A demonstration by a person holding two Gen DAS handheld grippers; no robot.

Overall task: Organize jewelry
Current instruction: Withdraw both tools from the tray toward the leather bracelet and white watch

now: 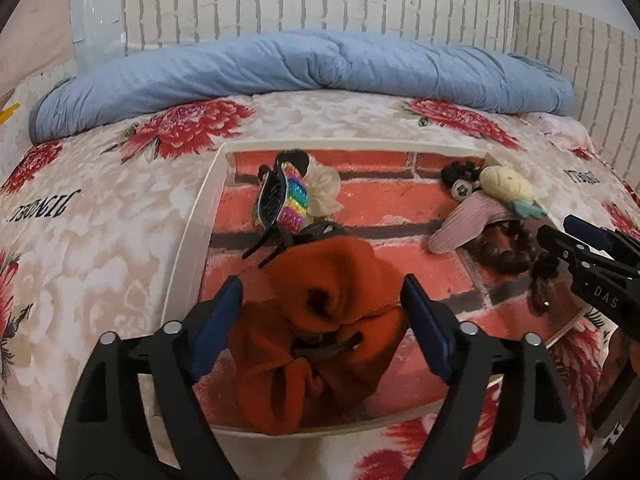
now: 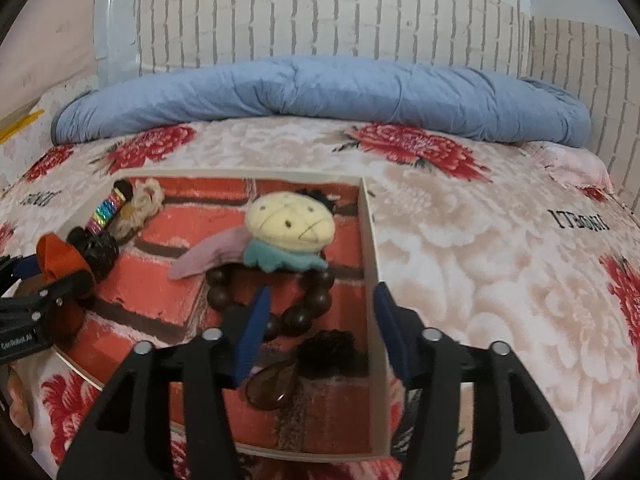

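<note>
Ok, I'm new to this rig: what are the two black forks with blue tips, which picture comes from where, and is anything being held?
Each fork is a hand-held gripper, and each picture comes from a camera on one, looking along its fingers. The left gripper stands open over an orange scrunchie that lies in a shallow white tray on a flowered bedspread; its pads do not touch it. The right gripper is open too, above a dark bead bracelet and a brown clip. Nothing is held. Also in the tray: a rainbow hair clip and a plush cupcake.
</note>
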